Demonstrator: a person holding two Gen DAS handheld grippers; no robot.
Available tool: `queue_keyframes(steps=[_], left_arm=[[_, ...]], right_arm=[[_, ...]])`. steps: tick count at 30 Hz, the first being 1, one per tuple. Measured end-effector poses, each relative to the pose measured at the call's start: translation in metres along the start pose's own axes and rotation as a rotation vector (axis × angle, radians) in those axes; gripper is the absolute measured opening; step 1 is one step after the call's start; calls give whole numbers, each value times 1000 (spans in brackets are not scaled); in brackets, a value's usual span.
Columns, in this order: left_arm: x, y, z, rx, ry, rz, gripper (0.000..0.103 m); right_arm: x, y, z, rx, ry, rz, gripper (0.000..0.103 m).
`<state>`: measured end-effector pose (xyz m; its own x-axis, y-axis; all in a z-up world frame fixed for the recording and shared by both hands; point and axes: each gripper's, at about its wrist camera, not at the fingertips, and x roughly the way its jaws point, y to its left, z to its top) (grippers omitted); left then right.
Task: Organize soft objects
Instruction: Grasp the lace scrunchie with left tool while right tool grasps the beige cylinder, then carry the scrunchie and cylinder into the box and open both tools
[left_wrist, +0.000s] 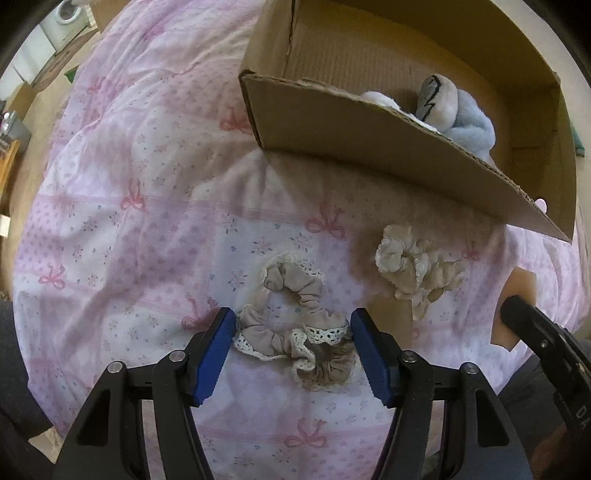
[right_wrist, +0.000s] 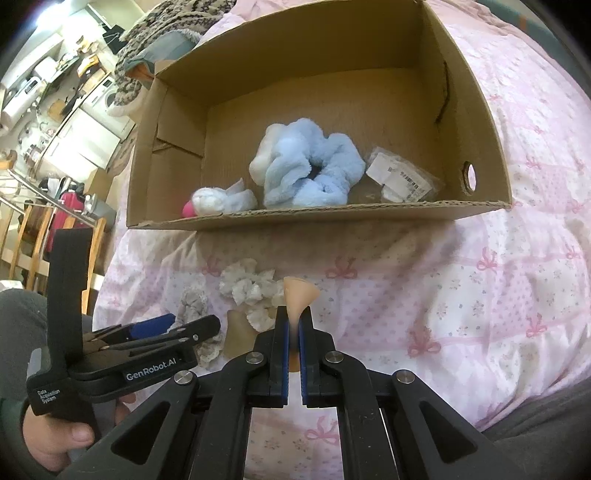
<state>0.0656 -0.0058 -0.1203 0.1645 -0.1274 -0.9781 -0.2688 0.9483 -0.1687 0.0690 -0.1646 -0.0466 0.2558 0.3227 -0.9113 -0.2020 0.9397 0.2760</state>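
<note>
Your left gripper (left_wrist: 293, 332) stands with its jaws apart around the beige lace-trimmed scrunchie (left_wrist: 295, 328), which lies on the pink quilt (left_wrist: 129, 206) just in front of the cardboard box (left_wrist: 369, 140); the blue pads flank it but do not look pressed into the fabric yet. If you close as you stand, you may catch only the lace edge or one loose fold, and the scrunchie could slip out on the way to the box. Pushing down further risks pinching the quilt along with it and dragging the bedding. The cream scrunchie (left_wrist: 417, 269) sits between the beige one and the box's near wall, close enough to snag. Your right gripper (right_wrist: 293, 325) is clamped on a thin peach-coloured piece (right_wrist: 299, 295), held above the quilt in front of the box; it is pinched near one end and could twist free. Both tools are near each other, so they may collide. A blue fluffy scrunchie (right_wrist: 310, 166) already lies inside the box.
</note>
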Motion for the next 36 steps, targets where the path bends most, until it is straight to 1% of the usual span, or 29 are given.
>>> queue_keyframes(steps=[1, 2, 4, 6, 7, 8, 10, 13, 17, 18, 21, 23, 25, 29, 34, 36], left_arm=[[0, -1, -1, 5, -1, 13, 46], [1, -3, -2, 11, 3, 23, 40], [3, -1, -3, 11, 12, 24, 37], [3, 1, -3, 22, 8, 41, 29], [3, 1, -3, 30, 7, 49, 22], [1, 3, -3, 40, 8, 59, 18], [0, 3, -4, 56, 6, 64, 15], [-8, 5, -4, 79, -10, 83, 13], [-27, 7, -3, 85, -66, 174, 12], [-32, 9, -2, 80, -78, 179, 12], [-55, 13, 0, 66, -138, 161, 12], [-79, 11, -2, 77, -204, 139, 12], [-99, 9, -4, 88, -252, 113, 12], [-139, 0, -3, 120, -353, 77, 12], [-164, -17, 11, 153, -420, 46, 12], [-170, -24, 21, 169, -446, 47, 12]], right_arm=[[1, 1, 0, -4, 1, -2, 6], [1, 1, 0, -7, 1, -3, 6], [1, 2, 1, -7, 1, -2, 6], [2, 1, 2, -7, 0, -5, 6], [4, 3, 1, -8, 0, -8, 6], [4, 3, 2, -10, 1, -12, 6], [5, 4, 1, -12, 2, -14, 6], [7, 6, 1, -15, 0, -18, 6], [7, 6, 1, -9, -6, -18, 6], [7, 5, 1, -6, -7, -17, 6], [4, 3, 2, 5, -18, -10, 6], [0, 1, 1, 10, -30, -2, 6], [-8, 2, 2, 8, -50, 5, 6], [-32, 7, 5, -20, -129, 56, 6], [-68, 13, 18, -60, -226, 114, 6], [-83, 15, 26, -77, -268, 127, 6]])
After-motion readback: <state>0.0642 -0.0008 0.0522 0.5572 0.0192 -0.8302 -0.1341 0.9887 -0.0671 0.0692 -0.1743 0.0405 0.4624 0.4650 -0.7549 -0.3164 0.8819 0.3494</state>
